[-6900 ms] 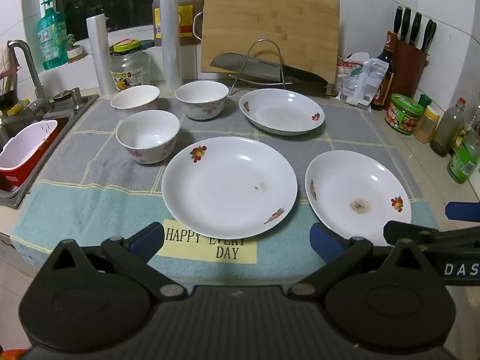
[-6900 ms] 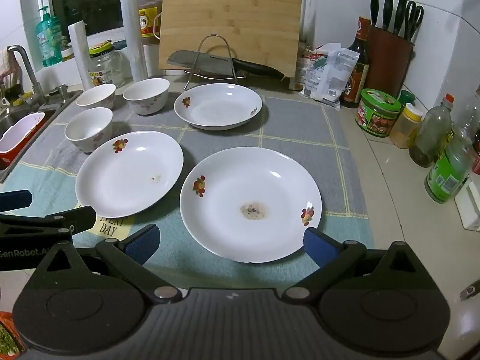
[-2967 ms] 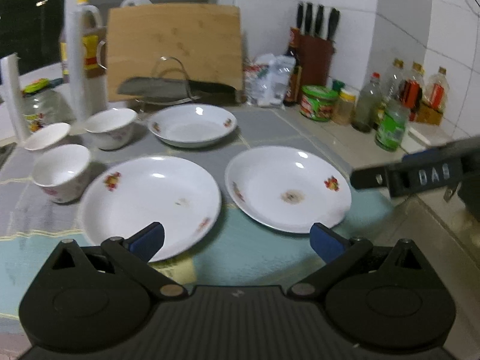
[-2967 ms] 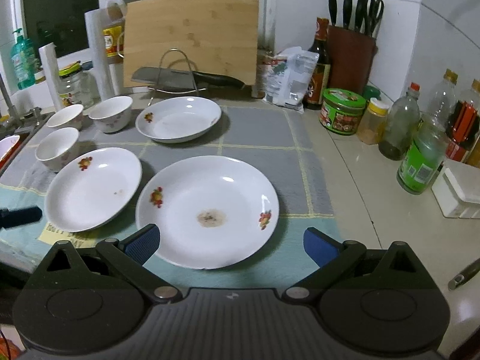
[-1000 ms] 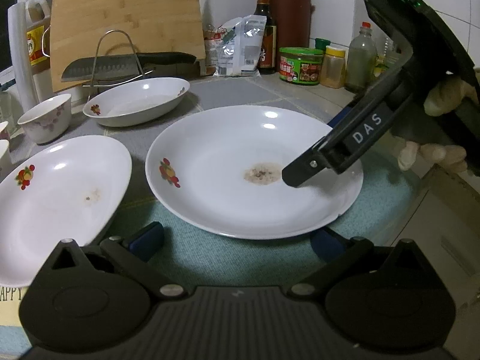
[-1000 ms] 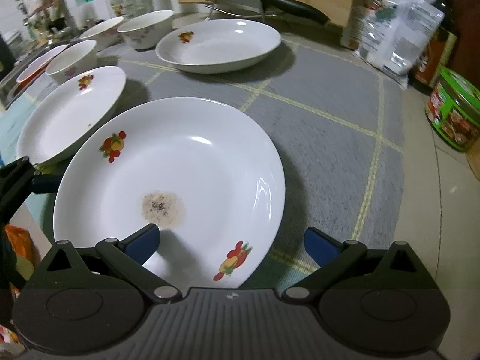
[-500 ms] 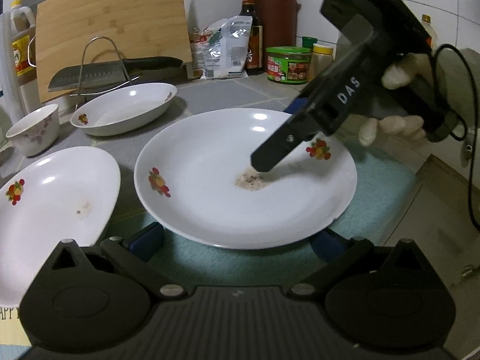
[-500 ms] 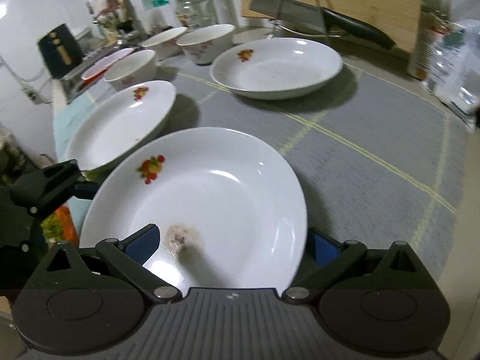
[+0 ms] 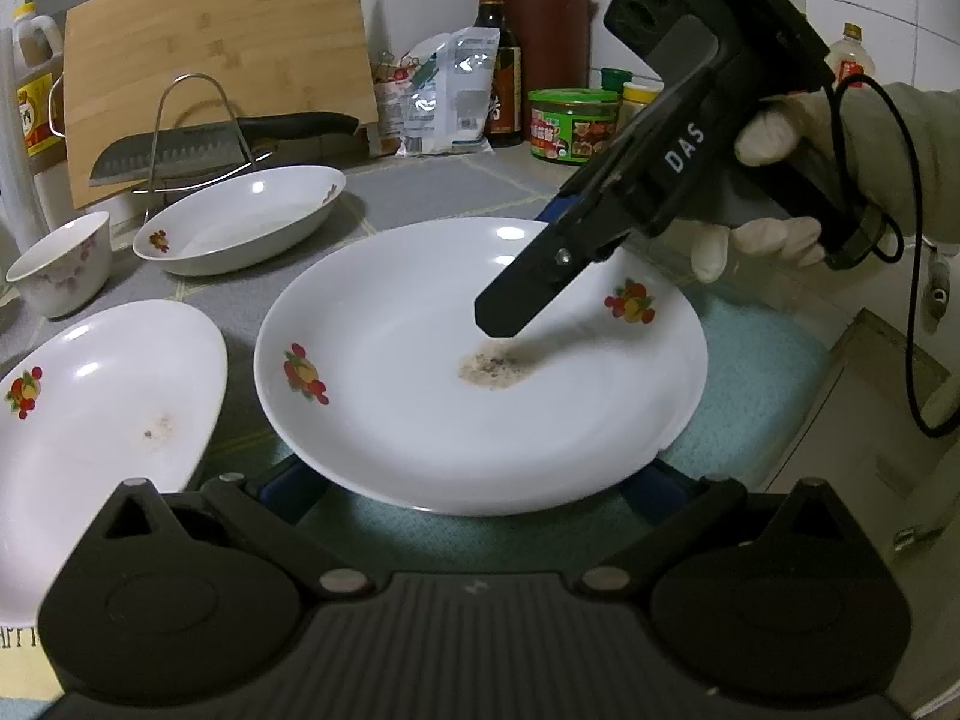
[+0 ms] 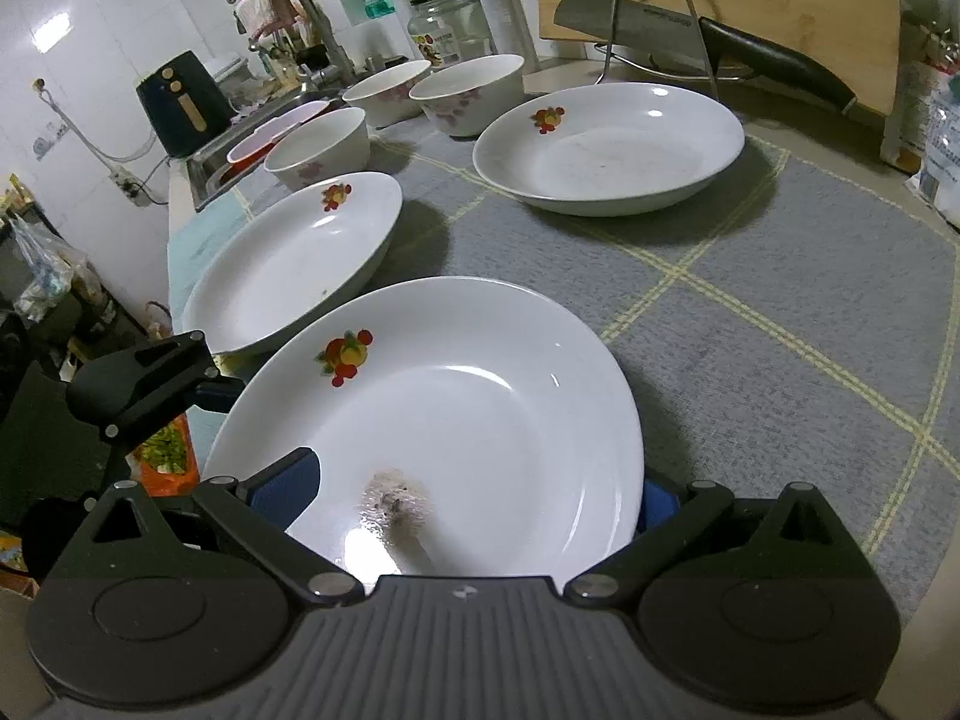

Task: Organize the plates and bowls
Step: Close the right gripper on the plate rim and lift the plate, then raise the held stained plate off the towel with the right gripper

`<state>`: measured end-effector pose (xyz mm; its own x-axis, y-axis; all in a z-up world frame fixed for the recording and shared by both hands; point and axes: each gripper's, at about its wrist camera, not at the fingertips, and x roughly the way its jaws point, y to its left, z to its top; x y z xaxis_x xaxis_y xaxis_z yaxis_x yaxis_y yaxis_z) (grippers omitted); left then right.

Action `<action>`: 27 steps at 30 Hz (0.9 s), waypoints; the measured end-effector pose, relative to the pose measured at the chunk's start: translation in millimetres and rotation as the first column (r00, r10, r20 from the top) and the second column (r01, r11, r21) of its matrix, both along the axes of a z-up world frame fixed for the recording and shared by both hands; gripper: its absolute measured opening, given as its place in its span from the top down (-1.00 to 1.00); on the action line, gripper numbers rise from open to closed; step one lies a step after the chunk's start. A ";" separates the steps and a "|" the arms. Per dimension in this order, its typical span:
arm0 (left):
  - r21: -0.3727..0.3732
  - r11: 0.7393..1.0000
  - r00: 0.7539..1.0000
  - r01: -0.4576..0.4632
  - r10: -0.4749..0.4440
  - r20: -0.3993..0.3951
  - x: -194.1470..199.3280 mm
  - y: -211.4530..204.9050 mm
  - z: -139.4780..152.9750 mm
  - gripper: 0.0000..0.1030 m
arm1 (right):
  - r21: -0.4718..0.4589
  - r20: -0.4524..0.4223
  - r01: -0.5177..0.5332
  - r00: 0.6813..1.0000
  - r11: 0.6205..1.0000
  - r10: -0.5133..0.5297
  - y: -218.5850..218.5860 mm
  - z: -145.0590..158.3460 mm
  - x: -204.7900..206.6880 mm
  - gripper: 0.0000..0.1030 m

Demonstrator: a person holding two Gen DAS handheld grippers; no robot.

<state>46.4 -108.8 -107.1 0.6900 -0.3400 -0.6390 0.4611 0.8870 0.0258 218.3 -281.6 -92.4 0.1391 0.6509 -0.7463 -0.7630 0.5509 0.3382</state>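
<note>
The stained plate (image 9: pixel 480 360) lies on the towel-covered worktop (image 10: pixel 780 312), beside the second flat plate (image 9: pixel 102 408). It is white, with fruit decals and a brown residue patch at its centre. We judge the step in hand to be gripping this plate for stacking. Our right claw (image 10: pixel 468 498) is spread across its rim, one finger over the inside and one outside. Our left claw (image 9: pixel 468 480) is spread at the near rim. Next, close the right claw, then lift toward the second flat plate.

The right gripper (image 9: pixel 510 315), held in a gloved hand (image 9: pixel 774 192), points down with its jaws spread; the left gripper (image 9: pixel 462 483) also has spread jaws.
</note>
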 end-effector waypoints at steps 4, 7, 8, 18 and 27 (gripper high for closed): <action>0.011 1.000 1.000 -0.004 0.004 -0.001 0.8 -1.8 0.6 -0.99 | 0.018 -0.016 -0.004 1.000 1.000 0.004 -2.5 0.4 1.6 -1.00; 0.025 1.000 1.000 -0.011 0.011 0.013 0.1 -4.0 2.5 -0.98 | 0.004 -0.005 -0.006 1.000 1.000 0.006 -2.2 0.2 1.2 -1.00; 0.028 1.000 1.000 -0.013 0.013 0.018 0.4 -4.3 3.3 -0.98 | -0.003 0.003 -0.008 1.000 1.000 0.008 -2.3 0.6 0.4 -1.00; 0.050 0.999 0.999 0.001 -0.003 0.040 11.7 -11.7 10.8 -0.98 | -0.009 0.060 0.004 0.998 1.000 -0.003 -15.3 11.3 -0.8 -1.00; 0.050 0.997 0.996 0.062 -0.065 0.063 37.6 -27.1 16.1 -0.98 | -0.007 0.112 0.079 0.991 0.997 -0.077 -42.0 22.4 11.7 -1.00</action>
